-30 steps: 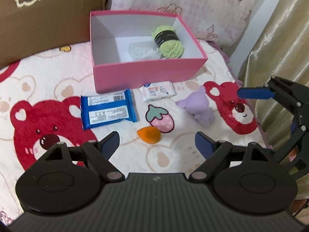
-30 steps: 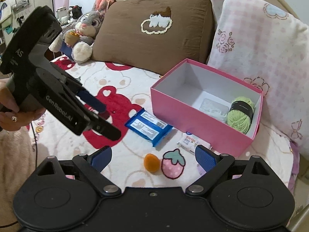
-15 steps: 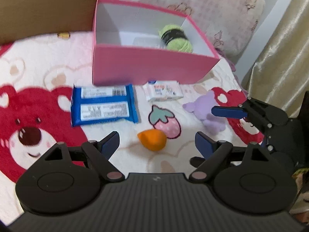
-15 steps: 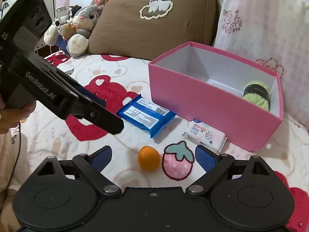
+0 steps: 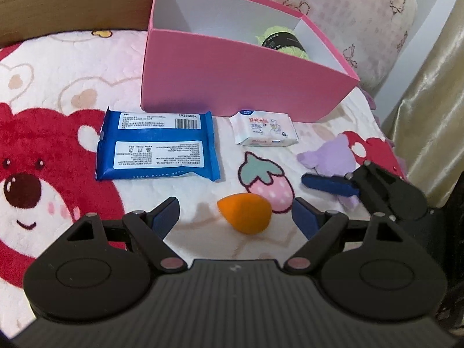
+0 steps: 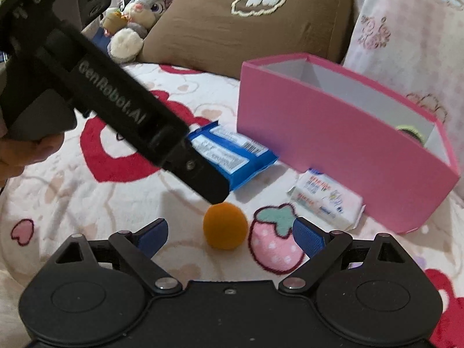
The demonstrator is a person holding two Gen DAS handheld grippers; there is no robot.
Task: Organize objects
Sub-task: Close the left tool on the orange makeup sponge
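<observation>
An orange egg-shaped sponge (image 5: 245,216) lies on the bear-print blanket, next to a printed strawberry. My left gripper (image 5: 235,214) is open and low over the blanket, and the sponge shows between its fingertips, untouched. My right gripper (image 6: 230,236) is open too, and the sponge (image 6: 224,229) lies just ahead of it. In the left wrist view a blue finger (image 5: 327,185) of the right gripper reaches in front of a purple plush (image 5: 333,159). The pink box (image 5: 240,81) stands behind, with green yarn (image 5: 282,39) inside.
A blue wipes pack (image 5: 158,145) and a small white tissue pack (image 5: 264,129) lie in front of the box. Brown and pink pillows sit behind the box, with a rabbit plush (image 6: 139,14) at the far left. A gold curtain (image 5: 429,101) hangs past the bed's right edge.
Both grippers have come down toward the blanket, so the sponge now looks larger and sits between their fingertips. The right gripper's finger has dropped in front of the purple plush. Both have stayed open.
</observation>
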